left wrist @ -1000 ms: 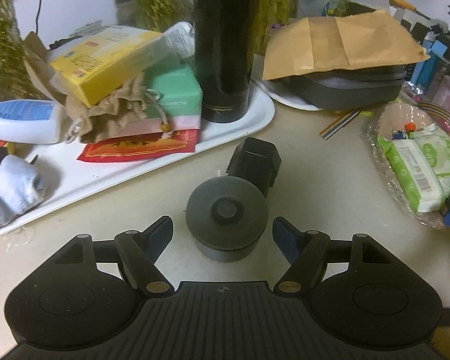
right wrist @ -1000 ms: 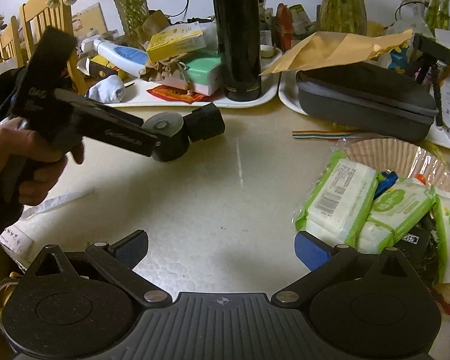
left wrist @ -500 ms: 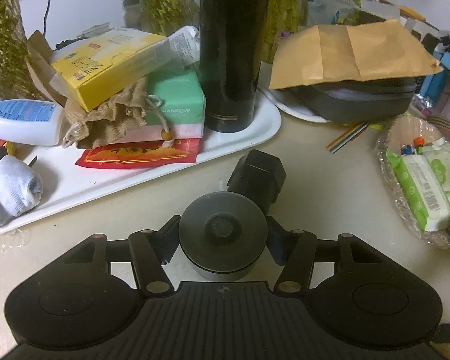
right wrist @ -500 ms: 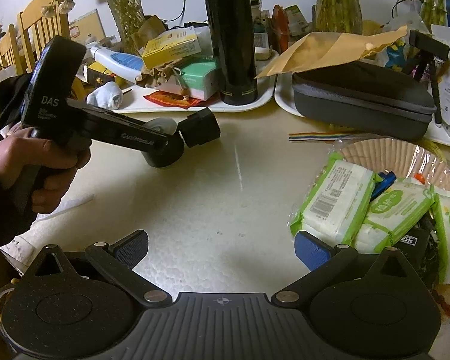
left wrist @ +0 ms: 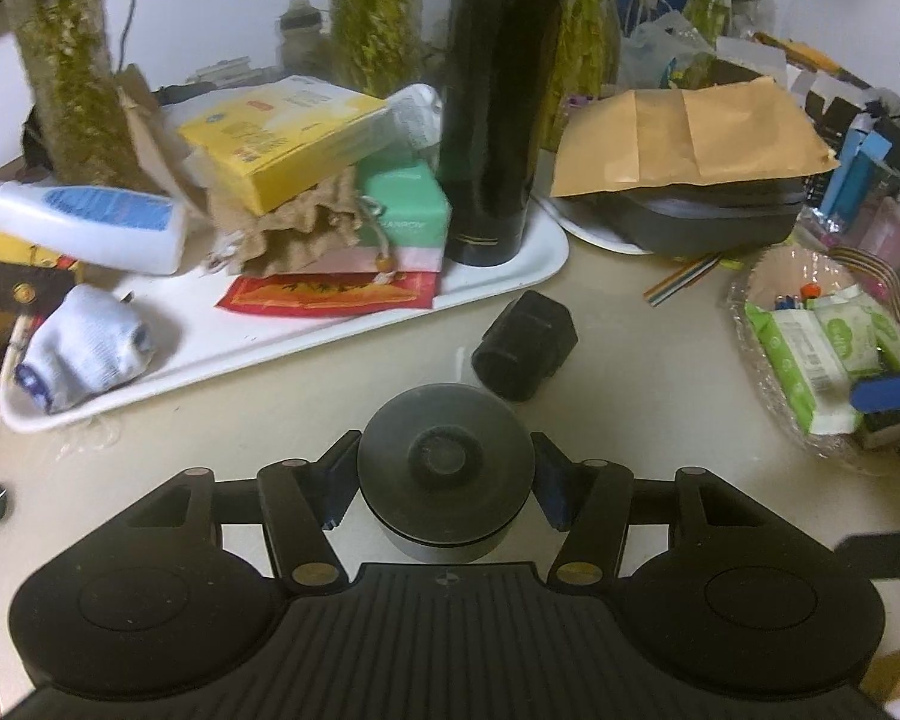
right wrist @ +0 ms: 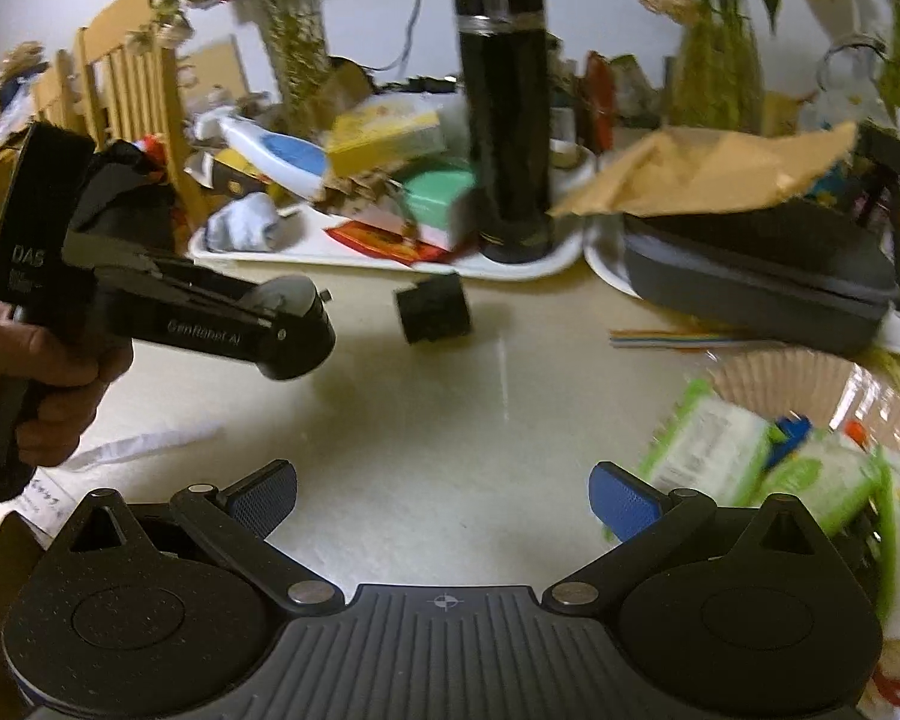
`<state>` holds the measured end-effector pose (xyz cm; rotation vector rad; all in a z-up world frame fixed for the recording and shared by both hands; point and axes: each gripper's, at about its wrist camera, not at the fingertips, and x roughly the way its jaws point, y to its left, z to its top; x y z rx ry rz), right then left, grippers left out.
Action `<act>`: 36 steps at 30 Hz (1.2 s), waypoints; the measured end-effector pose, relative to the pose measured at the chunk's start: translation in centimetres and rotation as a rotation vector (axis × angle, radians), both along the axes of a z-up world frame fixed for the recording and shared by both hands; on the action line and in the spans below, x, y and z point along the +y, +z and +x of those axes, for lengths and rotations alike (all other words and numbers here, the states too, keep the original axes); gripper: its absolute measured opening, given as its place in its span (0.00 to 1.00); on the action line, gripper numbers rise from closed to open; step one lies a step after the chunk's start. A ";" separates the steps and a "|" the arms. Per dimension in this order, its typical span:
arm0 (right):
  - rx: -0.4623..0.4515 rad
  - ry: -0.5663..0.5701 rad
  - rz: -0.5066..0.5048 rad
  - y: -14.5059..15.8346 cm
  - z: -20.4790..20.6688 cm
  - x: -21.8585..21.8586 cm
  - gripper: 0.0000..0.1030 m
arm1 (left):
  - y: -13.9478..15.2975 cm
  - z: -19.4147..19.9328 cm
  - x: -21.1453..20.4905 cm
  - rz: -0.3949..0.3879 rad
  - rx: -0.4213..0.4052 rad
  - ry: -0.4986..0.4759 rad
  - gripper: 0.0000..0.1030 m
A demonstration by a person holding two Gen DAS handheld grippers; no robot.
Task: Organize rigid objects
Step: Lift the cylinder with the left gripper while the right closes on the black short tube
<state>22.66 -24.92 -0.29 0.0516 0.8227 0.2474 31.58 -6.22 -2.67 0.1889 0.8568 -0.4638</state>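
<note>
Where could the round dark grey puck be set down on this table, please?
The bare beige tabletop between the small black block, the basket of green wipe packs and the right gripper is free. The white tray is crowded; its front-left corner beside the white sock has some room.

Between my left tongs [left wrist: 445, 483] sits the puck [left wrist: 445, 468]; just beyond it lies the block [left wrist: 525, 345] on the table [left wrist: 630, 408]. Behind, the tray [left wrist: 282, 342] carries the flask [left wrist: 495, 114]; the basket [left wrist: 750, 324] sits right.

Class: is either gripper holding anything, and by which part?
The left gripper clamps the round dark-grey knobbed cylinder by its opposite sides; the right gripper holds nothing.
</note>
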 end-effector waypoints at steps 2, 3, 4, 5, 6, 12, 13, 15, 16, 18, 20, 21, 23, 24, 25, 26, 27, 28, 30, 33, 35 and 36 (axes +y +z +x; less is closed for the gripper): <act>-0.010 0.022 0.012 0.1 0.3 0.4 1.00 | 0.3 -0.5 0.7 -0.001 0.010 0.021 0.55; -0.013 0.030 0.012 0.2 0.5 0.6 1.00 | 0.5 -0.7 1.2 -0.005 0.011 0.032 0.55; -0.019 0.039 0.009 0.2 0.6 0.8 1.00 | 0.6 -1.1 1.5 -0.001 0.005 0.043 0.55; -0.023 0.047 0.007 0.3 0.7 1.0 1.00 | 0.8 -1.4 1.8 0.012 -0.004 0.051 0.55; -0.027 0.057 0.004 0.3 0.9 1.3 1.00 | 1.0 -1.8 2.1 0.021 -0.011 0.063 0.55; -0.037 0.084 -0.022 0.0 1.8 2.6 1.00 | 2.4 -3.7 4.0 0.003 -0.013 0.128 0.55; -0.038 0.092 -0.026 -0.1 2.0 2.8 1.00 | 2.8 -4.1 4.1 0.003 -0.022 0.135 0.55; -0.042 0.110 -0.038 -0.3 2.2 3.1 1.00 | 3.5 -5.0 4.5 -0.007 -0.041 0.144 0.55; -0.047 0.121 -0.042 -0.4 2.5 3.3 1.00 | 3.7 -5.4 4.7 -0.017 -0.047 0.150 0.55; -0.054 0.143 -0.044 -0.6 2.9 3.5 1.00 | 3.8 -6.1 4.9 -0.030 -0.051 0.148 0.55; -0.057 0.161 -0.063 -0.9 3.5 3.8 1.00 | 3.7 -6.5 4.9 -0.026 -0.059 0.143 0.55; -0.062 0.170 -0.079 -1.2 3.9 3.9 1.00 | 3.7 -6.7 5.0 -0.019 -0.069 0.145 0.55; -0.068 0.186 -0.103 -1.7 4.6 4.2 1.00 | 3.5 -7.0 5.3 -0.007 -0.099 0.170 0.55; -0.071 0.192 -0.116 -2.0 5.0 4.3 1.00 | 3.4 -7.0 5.4 -0.002 -0.110 0.181 0.55; -0.075 0.194 -0.126 -2.3 5.5 4.3 1.00 | 3.3 -7.0 5.7 0.001 -0.116 0.191 0.55; -0.077 0.191 -0.131 -2.7 6.1 4.2 1.00 | 3.1 -6.9 6.1 -0.003 -0.116 0.207 0.55; -0.076 0.189 -0.132 -3.0 6.6 4.1 1.00 | 3.0 -6.8 6.4 -0.007 -0.113 0.222 0.55; -0.079 0.188 -0.134 -3.3 7.1 4.1 0.99 | 2.8 -6.6 6.7 -0.009 -0.108 0.234 0.55; -0.081 0.183 -0.135 -3.9 8.2 4.1 0.99 | 2.5 -6.4 7.1 -0.003 -0.104 0.248 0.55; -0.096 0.182 -0.126 -4.5 9.4 4.1 0.99 | 2.3 -6.2 7.6 0.000 -0.101 0.250 0.55; -0.108 0.175 -0.124 -4.8 10.1 4.1 0.92 | 2.3 -6.3 7.8 -0.004 -0.103 0.249 0.55; -0.113 0.171 -0.126 -4.9 10.5 4.1 0.92 | 2.3 -6.3 7.9 -0.006 -0.104 0.249 0.55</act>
